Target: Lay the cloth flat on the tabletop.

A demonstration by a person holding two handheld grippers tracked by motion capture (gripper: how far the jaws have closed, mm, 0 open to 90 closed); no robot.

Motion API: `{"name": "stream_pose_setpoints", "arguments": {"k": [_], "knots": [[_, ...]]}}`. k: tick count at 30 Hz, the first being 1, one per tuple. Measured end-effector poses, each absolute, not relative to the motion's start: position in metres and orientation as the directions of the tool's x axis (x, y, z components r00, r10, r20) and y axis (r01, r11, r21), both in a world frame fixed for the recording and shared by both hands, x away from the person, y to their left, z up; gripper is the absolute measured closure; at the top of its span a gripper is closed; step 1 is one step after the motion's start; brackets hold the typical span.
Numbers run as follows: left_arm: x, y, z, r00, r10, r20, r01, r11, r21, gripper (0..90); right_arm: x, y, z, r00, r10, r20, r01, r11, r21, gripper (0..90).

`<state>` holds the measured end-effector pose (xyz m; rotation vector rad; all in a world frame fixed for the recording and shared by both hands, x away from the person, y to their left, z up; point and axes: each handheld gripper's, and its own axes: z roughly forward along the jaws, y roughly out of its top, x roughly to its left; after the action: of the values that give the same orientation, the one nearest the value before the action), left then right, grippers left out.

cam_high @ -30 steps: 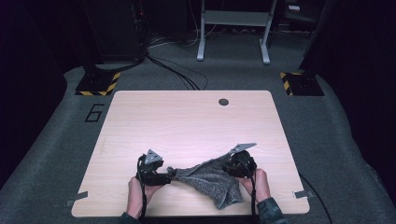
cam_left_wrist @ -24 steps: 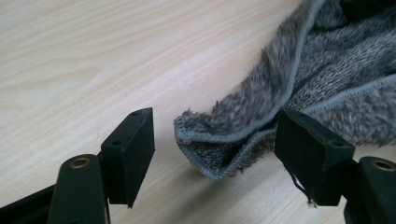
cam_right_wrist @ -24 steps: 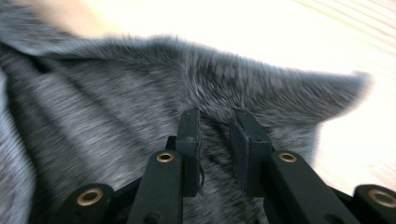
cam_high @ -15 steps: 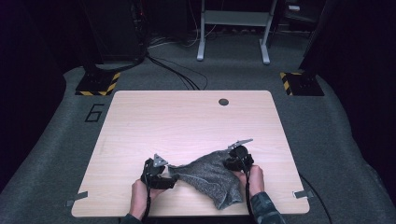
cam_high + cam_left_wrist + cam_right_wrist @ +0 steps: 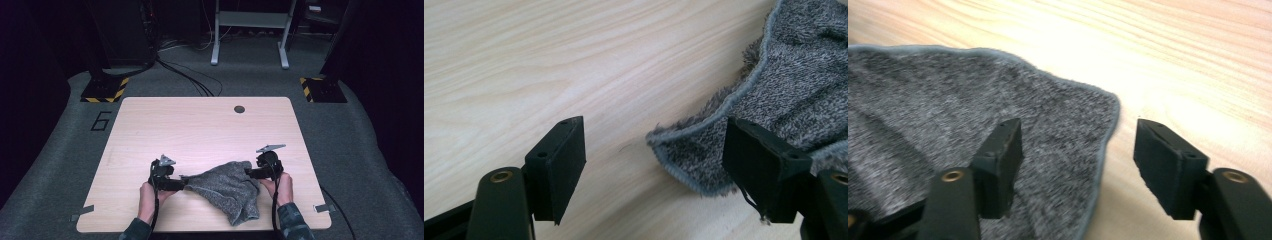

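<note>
A grey fluffy towel (image 5: 225,189) lies crumpled on the near part of the wooden table (image 5: 200,125). My left gripper (image 5: 182,182) is at its left corner. In the left gripper view the towel's hemmed corner (image 5: 704,150) lies on the wood between the wide-apart jaws of my left gripper (image 5: 658,132), close to the right one, and is not pressed. My right gripper (image 5: 248,173) is at the towel's right end. Its jaws have just been opening. In the right gripper view the towel's edge (image 5: 1098,165) lies flat between the jaws of my right gripper (image 5: 1080,136), untouched by the pads.
A dark round hole (image 5: 239,108) sits near the table's far edge. Tape strips mark the near corners (image 5: 82,214) (image 5: 325,207). Stands with yellow-black striped bases (image 5: 105,90) (image 5: 320,87), cables and a white frame (image 5: 250,30) are on the floor beyond.
The towel hung stretched between both grippers; now it rests slack on the table. The right gripper's jaws have opened and let go of its corner. Both hands shifted a little.
</note>
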<state>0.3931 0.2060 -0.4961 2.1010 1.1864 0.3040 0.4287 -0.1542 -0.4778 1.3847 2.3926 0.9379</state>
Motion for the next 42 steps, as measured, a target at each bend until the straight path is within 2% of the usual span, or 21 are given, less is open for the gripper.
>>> {"name": "stream_pose_setpoints", "arguments": {"k": [6,9,12,16,21,27,34,42], "knots": [[0.402,0.197,-0.503,0.574,0.809,-0.122,0.668,-0.376,0.642,30.2,0.449,-0.149,-0.489,-0.538,0.837,0.103,0.709,0.383,0.592,32.5],[0.404,0.195,-0.506,0.583,0.805,-0.113,0.667,-0.395,0.632,38.9,0.458,-0.146,-0.495,-0.542,0.834,0.102,0.714,0.393,0.579,33.8],[0.405,0.194,-0.508,0.583,0.804,-0.119,0.675,-0.398,0.621,48.3,0.464,-0.142,-0.499,-0.541,0.837,0.086,0.716,0.404,0.570,38.7],[0.405,0.193,-0.507,0.588,0.801,-0.112,0.671,-0.406,0.621,57.5,0.468,-0.139,-0.502,-0.540,0.839,0.071,0.717,0.414,0.562,48.2],[0.406,0.194,-0.507,0.592,0.800,-0.093,0.664,-0.420,0.619,68.8,0.466,-0.139,-0.501,-0.543,0.837,0.065,0.716,0.420,0.557,67.8],[0.404,0.189,-0.508,0.596,0.801,-0.062,0.649,-0.434,0.624,78.5,0.462,-0.142,-0.501,-0.542,0.835,0.090,0.725,0.411,0.553,84.6],[0.403,0.188,-0.508,0.600,0.798,-0.046,0.636,-0.442,0.633,86.2,0.460,-0.143,-0.501,-0.529,0.841,0.112,0.737,0.391,0.551,87.8],[0.402,0.197,-0.499,0.600,0.798,-0.055,0.620,-0.420,0.663,87.0,0.445,-0.152,-0.489,-0.524,0.843,0.119,0.701,0.347,0.623,88.6]]}}
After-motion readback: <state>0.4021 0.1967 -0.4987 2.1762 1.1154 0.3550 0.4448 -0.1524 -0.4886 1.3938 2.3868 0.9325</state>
